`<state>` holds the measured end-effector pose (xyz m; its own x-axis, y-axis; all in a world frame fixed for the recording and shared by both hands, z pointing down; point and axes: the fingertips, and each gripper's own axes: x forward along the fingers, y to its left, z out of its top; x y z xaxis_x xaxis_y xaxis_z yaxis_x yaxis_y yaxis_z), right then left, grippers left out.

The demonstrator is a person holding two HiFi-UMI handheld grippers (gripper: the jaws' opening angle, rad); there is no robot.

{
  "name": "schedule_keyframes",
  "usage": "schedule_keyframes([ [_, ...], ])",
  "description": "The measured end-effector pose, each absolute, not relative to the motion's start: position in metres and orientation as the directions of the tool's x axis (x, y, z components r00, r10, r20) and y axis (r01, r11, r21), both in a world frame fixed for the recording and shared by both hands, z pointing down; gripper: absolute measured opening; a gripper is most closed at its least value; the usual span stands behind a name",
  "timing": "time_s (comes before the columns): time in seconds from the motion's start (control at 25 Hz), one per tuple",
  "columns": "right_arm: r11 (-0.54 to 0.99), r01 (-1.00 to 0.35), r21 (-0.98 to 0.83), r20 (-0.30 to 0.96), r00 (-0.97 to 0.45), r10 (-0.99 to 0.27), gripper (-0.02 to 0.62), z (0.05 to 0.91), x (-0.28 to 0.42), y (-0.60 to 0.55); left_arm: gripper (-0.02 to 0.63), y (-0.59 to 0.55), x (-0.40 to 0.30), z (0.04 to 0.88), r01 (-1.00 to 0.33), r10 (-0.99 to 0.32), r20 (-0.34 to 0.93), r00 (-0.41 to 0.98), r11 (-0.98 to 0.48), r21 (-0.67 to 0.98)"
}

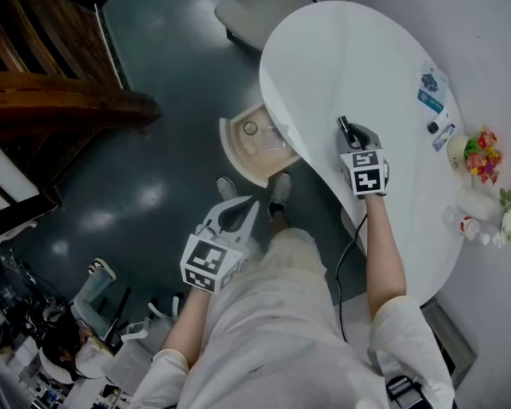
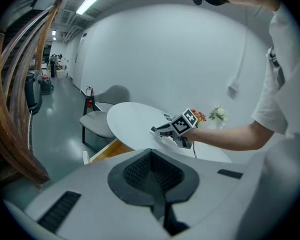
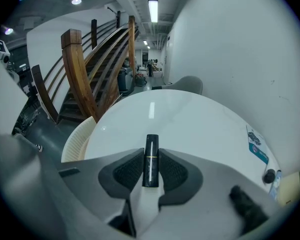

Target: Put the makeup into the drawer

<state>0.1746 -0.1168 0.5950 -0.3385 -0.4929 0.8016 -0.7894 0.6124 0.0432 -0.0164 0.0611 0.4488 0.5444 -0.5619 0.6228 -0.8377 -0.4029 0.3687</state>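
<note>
A black lipstick tube (image 3: pixel 151 154) with a thin gold band stands between the pads of my right gripper (image 3: pixel 151 171), which is shut on it. In the head view that gripper (image 1: pixel 348 132) hovers over the near left part of the white oval table (image 1: pixel 341 58). The cream drawer (image 1: pixel 238 148) stands pulled out under the table's left edge, with a small ring and a clear item inside. My left gripper (image 1: pixel 238 213) hangs low over the floor near the person's legs, shut and empty; its pads (image 2: pixel 151 173) meet in the left gripper view.
A grey chair (image 1: pixel 255 7) stands behind the table. Wooden stairs (image 1: pixel 60 100) fill the left. At the table's right side lie a blue card (image 1: pixel 432 88), a small black-capped bottle (image 1: pixel 434 127), flowers (image 1: pixel 483 153) and a white bottle (image 1: pixel 477 201).
</note>
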Motion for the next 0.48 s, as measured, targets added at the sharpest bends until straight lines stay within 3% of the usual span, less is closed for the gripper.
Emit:
schedule_keyframes([
  [0.48, 0.668, -0.744, -0.011, 0.743, -0.453, -0.492, 0.094, 0.536, 0.097, -0.074, 0.008, 0.054, -0.053, 0.435, -0.834, -0.595, 0.585, 0.551, -0.409, 0.369],
])
